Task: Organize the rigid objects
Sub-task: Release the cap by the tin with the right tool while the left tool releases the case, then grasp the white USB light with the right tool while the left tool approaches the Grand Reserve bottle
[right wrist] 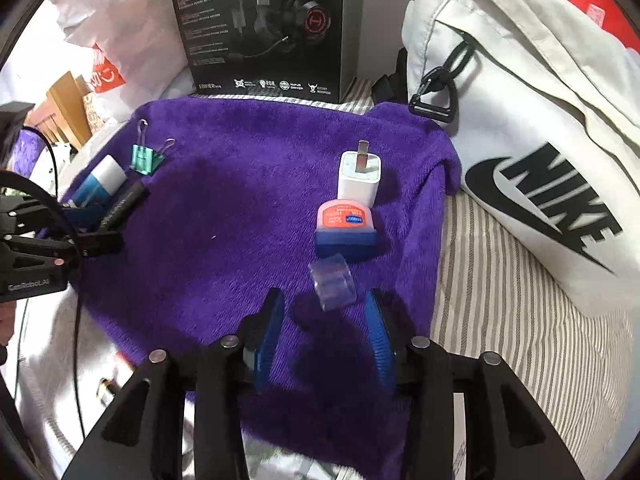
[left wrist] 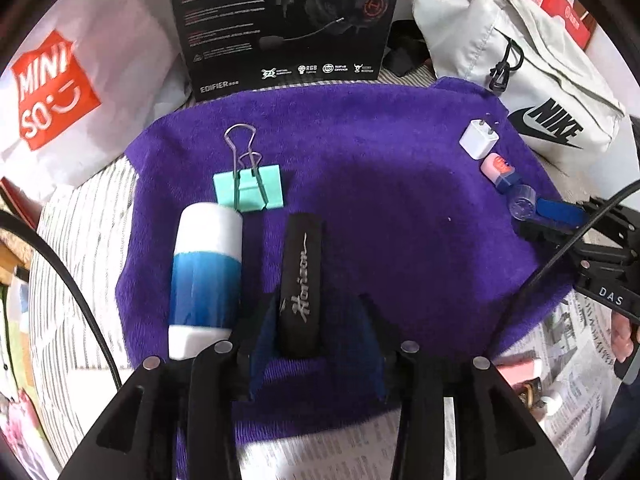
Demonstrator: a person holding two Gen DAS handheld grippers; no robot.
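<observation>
The small hard things lie in two short rows at opposite sides of the purple terry towel (left wrist: 360,184), which looks like sorting on purpose: the towel serves as the work mat and keeps the pieces from sliding on the striped bedding around it. On the left side sit the mint-green binder clip with wire handles (left wrist: 249,192), the white-and-blue plastic tube (left wrist: 206,276) just beside it, and the slim black case with silver script lettering (left wrist: 301,284) lying parallel to the tube. On the right side the white plug adapter (right wrist: 359,178) stands with its prongs up, the pink jar with a blue cap (right wrist: 346,228) lies just in front of it, and the small clear plastic cap (right wrist: 333,288) comes next in line. The left gripper (left wrist: 316,344) straddles the near end of the black case with its jaws partly apart; a gap shows on the right side, so I judge the case released and resting on the towel. The right gripper (right wrist: 326,332) is likewise part open, the clear cap lying loose just ahead of its blue pads (right wrist: 270,332), gripped by neither.
</observation>
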